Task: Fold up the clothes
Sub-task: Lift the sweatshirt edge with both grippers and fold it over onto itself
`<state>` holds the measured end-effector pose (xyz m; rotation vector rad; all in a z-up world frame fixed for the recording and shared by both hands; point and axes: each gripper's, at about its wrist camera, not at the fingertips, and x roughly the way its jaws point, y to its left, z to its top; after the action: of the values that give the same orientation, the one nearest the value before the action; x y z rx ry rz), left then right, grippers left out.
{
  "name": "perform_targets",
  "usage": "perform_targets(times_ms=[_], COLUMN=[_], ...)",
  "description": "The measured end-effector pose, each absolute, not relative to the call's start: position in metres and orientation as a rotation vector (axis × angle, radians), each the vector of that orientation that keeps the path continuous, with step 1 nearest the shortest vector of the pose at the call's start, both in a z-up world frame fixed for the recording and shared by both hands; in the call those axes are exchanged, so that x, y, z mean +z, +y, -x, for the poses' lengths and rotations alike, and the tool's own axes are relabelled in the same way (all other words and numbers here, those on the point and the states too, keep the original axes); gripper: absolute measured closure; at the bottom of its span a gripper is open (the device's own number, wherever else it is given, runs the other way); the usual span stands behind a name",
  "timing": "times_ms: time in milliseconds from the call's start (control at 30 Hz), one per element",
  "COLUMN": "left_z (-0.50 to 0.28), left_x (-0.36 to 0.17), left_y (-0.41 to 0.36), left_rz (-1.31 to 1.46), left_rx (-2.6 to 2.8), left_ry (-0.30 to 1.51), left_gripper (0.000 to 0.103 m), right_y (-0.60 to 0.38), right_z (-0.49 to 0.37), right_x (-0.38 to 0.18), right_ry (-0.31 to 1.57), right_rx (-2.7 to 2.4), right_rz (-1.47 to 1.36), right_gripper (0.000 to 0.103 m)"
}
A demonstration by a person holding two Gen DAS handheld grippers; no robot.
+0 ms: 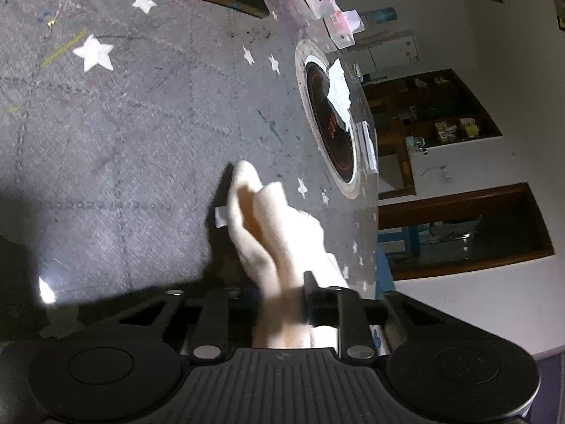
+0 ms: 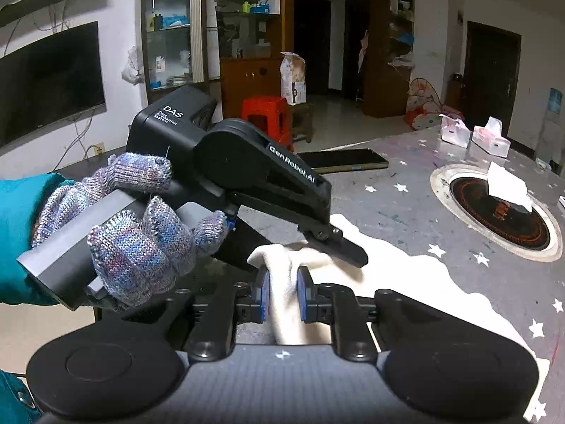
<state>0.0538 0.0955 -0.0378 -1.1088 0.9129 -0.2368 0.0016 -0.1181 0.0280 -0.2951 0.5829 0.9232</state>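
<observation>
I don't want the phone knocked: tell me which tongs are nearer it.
Left. The left tongs grip the cloth in front of the phone; the right tongs sit farther back.

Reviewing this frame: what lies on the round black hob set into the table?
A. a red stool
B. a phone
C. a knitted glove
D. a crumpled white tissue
D: a crumpled white tissue rests on the round black hob sunk into the star-patterned table; the left wrist view shows the same.
</observation>
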Motion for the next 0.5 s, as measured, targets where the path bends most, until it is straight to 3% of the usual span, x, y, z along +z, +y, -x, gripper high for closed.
perform_targets(times_ms=[500], left_z=[-0.051], left_x=[-0.033], left_y=[0.093], left_rz=[0.97], left_rx=[-0.205], left_ry=[0.91], left_gripper=[0.085], right_y=[-0.24], right_z=[-0.029], right_x=[0.018], right_ry=[0.69], right_rx=[0.534], right_rz=[0.157], right_gripper=[0.082])
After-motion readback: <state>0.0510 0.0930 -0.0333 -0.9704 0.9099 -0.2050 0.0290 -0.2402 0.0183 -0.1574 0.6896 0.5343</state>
